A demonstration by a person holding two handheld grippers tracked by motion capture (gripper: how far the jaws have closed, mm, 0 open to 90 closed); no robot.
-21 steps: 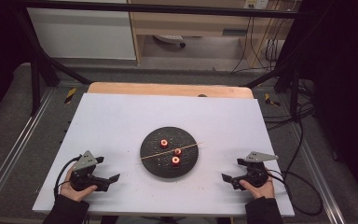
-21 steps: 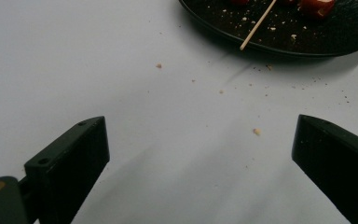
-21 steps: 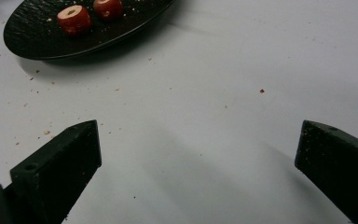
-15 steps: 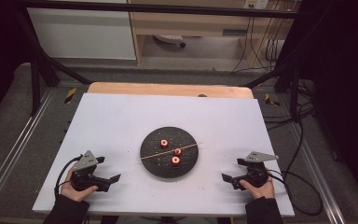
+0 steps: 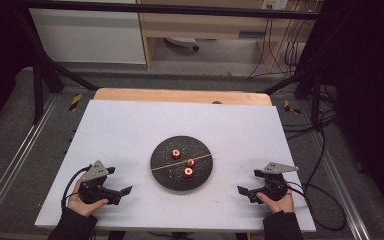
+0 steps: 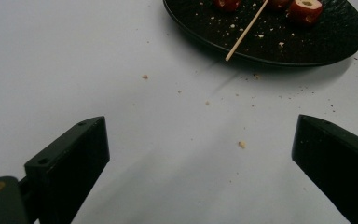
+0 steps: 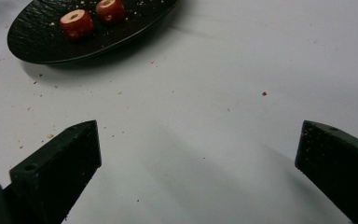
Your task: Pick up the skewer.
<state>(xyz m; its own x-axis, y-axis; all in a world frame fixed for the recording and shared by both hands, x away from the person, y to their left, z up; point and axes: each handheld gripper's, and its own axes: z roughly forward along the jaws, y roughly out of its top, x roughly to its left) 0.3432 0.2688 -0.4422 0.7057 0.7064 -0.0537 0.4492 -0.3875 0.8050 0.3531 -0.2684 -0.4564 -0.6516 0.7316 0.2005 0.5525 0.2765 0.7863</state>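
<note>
left gripper (image 5: 126,191): jaws spread wide with nothing between them, just bare table. Sits off the plate's near-left side, jaws aimed toward the plate, well apart from it. Hand wrapped round the back of it.
right gripper (image 5: 241,190): same deal, jaws wide apart and empty. Parked off the plate's near-right side, pointing in at it, not touching.
plate (image 5: 165,176): round, black, kinda rough pebbly texture with a shallow rim. Pretty much dead centre between the two grippers. Lots of pale crumbs on it in the left gripper view.
red pieces (image 5: 188,172): three little red cylinders with a hole down the middle, paler inside, look like cut chunks of something. All standing on the plate: one toward its far-left part, one near its middle, one toward its near edge.
skewer (image 5: 182,163): thin pale wooden stick lying flat across the plate, its left end poking over the plate's left rim, its right end past the right rim. Runs between the far piece and the other two. Nothing threaded on it.
table (image 5: 130,130): white top under the plate, crumbs and red specks scattered around the plate.
</note>
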